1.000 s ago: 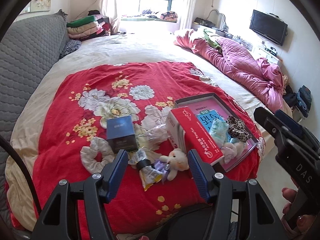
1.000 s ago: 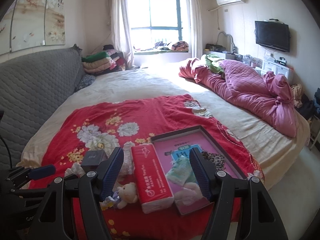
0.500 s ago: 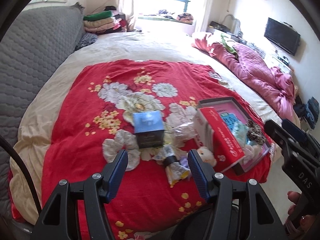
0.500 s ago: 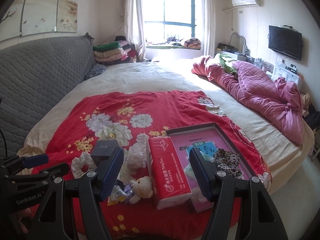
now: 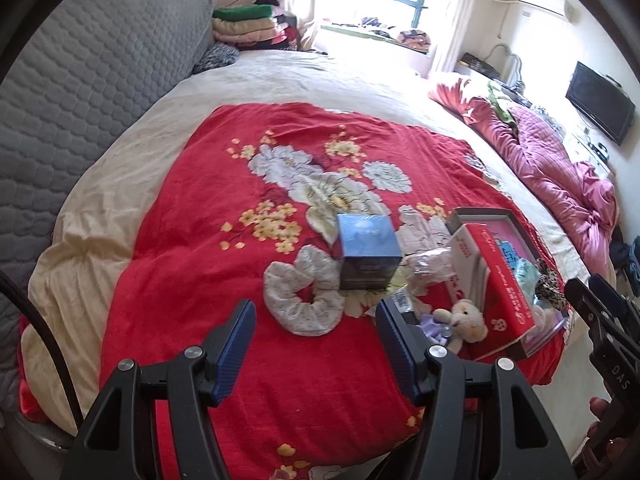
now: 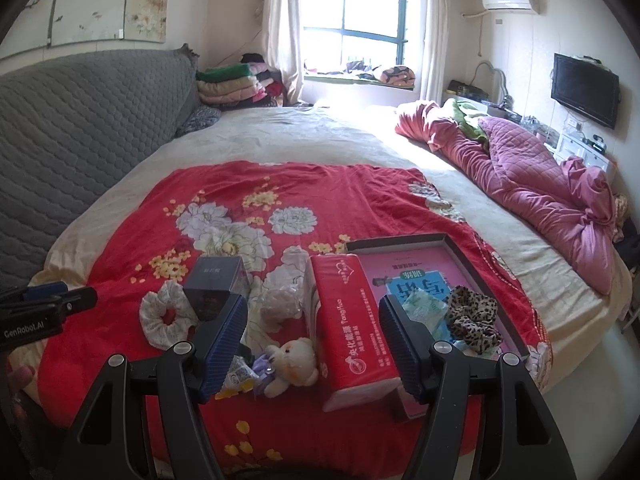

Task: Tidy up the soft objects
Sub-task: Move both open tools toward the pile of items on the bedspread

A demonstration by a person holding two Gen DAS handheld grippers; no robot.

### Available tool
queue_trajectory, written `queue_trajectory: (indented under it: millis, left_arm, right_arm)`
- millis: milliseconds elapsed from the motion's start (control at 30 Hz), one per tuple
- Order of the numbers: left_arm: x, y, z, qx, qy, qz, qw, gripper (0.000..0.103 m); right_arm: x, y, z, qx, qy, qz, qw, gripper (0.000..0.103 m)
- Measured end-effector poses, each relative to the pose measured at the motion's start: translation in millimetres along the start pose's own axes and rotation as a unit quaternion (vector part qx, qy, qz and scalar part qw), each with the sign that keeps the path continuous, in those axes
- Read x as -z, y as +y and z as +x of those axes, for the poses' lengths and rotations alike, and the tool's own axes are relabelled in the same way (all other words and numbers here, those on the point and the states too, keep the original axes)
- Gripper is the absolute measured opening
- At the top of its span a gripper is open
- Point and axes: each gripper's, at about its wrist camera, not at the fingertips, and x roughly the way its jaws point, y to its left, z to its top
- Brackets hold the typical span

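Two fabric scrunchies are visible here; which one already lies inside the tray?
The leopard-print fabric scrunchie lies in the dark-rimmed tray; the white floral one rests outside on the red blanket.

Black claw [image 5: 316,334] frames, blue ribbed pads [image 5: 236,344], silver screws.

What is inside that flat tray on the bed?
The tray holds a leopard scrunchie, a pale green packet and a pink-and-blue printed sheet. The red tissue pack and the right hand-held gripper hide its near corner.
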Motion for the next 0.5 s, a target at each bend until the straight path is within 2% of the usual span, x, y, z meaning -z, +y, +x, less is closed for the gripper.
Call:
queue_trajectory:
  millis: [500]
  left_arm:
    - [21, 22, 44, -0.004, 0.042, -0.020, 0.9989, 0.062]
  right_arm:
    - [22, 14, 35, -0.001, 0.043, -0.028, 0.999, 0.070]
